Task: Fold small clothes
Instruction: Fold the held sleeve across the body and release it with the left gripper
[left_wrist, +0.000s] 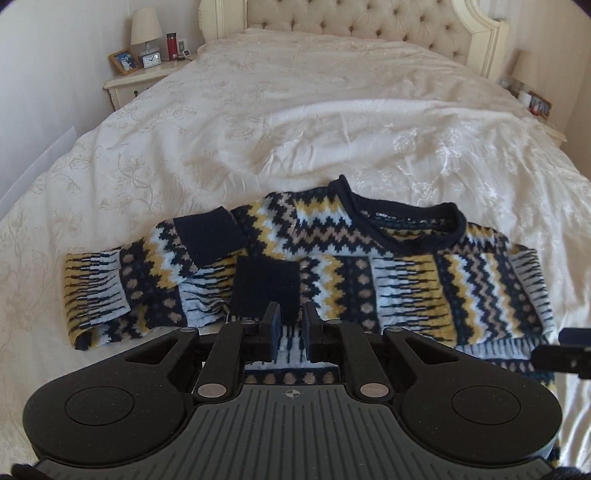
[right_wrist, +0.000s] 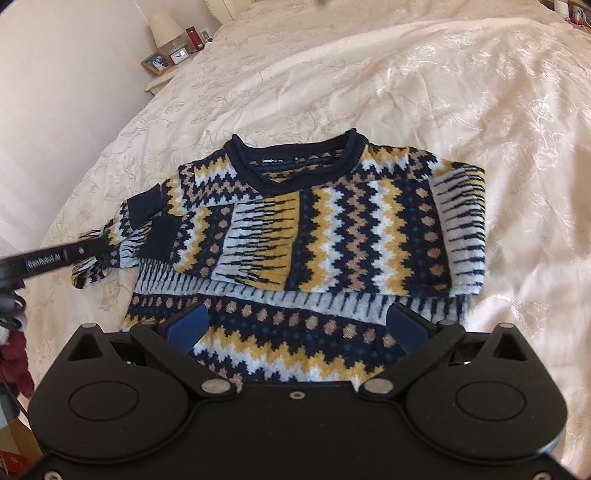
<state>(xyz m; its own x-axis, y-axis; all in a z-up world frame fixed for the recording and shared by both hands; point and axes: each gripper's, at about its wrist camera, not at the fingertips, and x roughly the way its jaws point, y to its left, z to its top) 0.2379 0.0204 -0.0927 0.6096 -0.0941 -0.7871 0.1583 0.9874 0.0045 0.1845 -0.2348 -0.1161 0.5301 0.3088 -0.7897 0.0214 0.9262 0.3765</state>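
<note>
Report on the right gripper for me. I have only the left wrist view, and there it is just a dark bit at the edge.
Observer: The right gripper is wide open and holds nothing.
Operator: Say what lies under it.
Observer: The lower part of the sweater, with a yellow zigzag band, lies flat there, seen between its fingers.
Operator: Tell me what sits off the bed near it.
Observer: Something dark red shows at the lower left edge of the right wrist view. I cannot tell what it is.
</note>
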